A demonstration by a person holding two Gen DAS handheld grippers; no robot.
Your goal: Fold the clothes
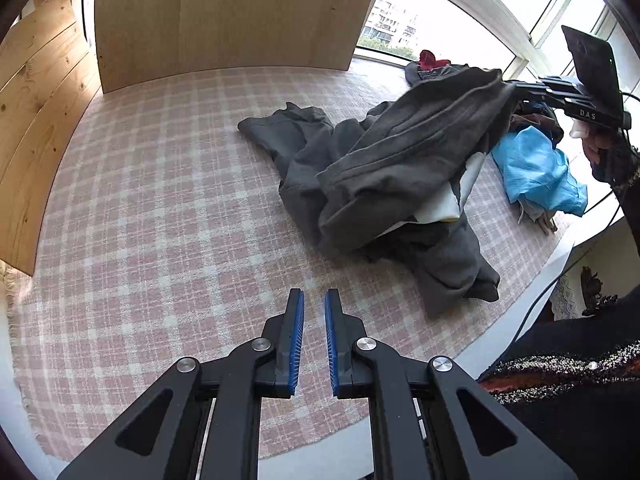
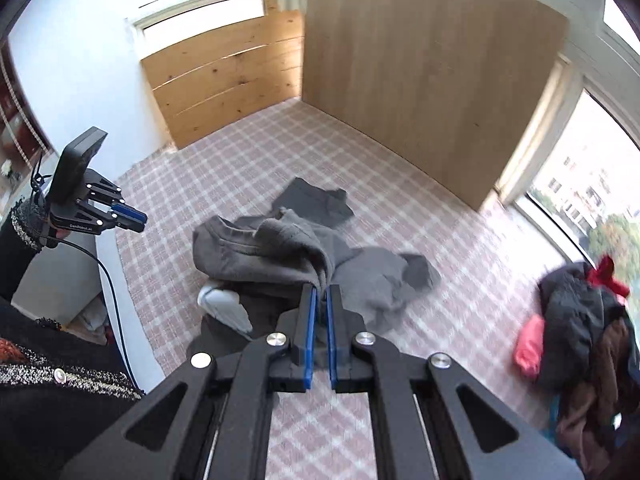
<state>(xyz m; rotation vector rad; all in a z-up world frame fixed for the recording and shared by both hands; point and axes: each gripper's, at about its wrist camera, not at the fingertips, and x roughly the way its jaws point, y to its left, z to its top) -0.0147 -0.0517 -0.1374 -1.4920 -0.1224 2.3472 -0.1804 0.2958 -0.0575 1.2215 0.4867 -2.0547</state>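
Right tongs (image 2: 322, 294) pinching crumpled grey sweatshirt (image 2: 280, 248), white lining exposed, over checked cloth (image 2: 400, 208); left tongs (image 1: 314, 300) spread, empty.

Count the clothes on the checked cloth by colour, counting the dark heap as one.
Grey fleece garment, pinched by the right hand-held gripper: 1
Bright blue garment: 1
Red garment: 1
Pink garment: 1
Dark heap: 1
Total: 5

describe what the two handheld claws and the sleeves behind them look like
Both claws, left claw and right claw, are matte black linkages with silver pivot bolts and blue ribbed pads. Each carries a black box on top and a black cable; white lettering marks their sides. The sleeve is black knit with sparkly speckled trim.
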